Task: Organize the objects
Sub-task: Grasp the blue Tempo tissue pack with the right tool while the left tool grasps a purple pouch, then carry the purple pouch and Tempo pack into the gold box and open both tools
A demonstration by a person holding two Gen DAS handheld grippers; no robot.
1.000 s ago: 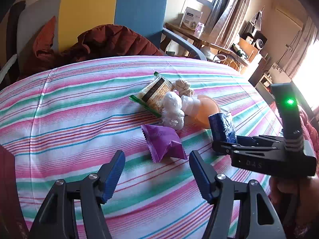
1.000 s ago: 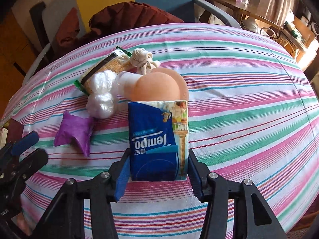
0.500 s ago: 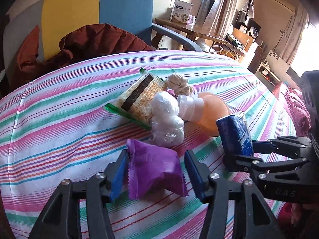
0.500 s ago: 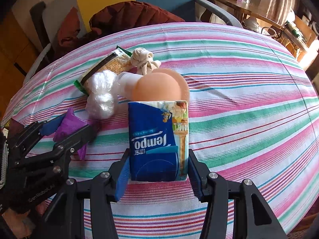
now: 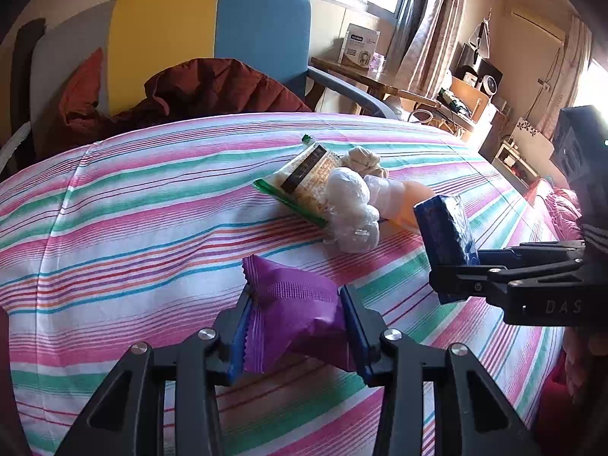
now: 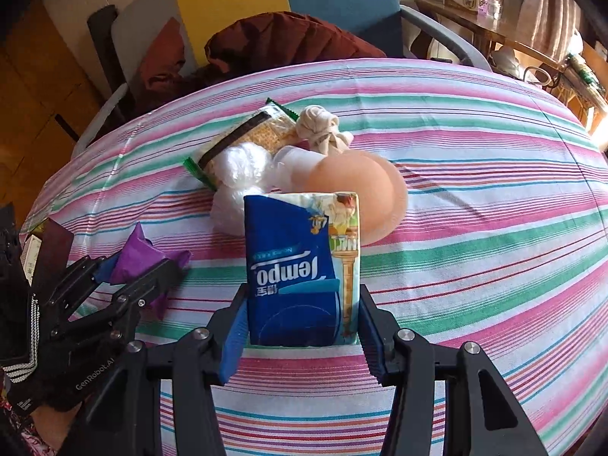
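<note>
Purple packet (image 5: 294,313) sits low in the frame's centre, between the closing jaws of the left gripper (image 5: 296,326); a soft wrapper may crumple and slip. Right gripper (image 6: 302,326) clamps the tissue pack (image 6: 300,269), which could knock the nearby pile (image 6: 266,159).
</note>
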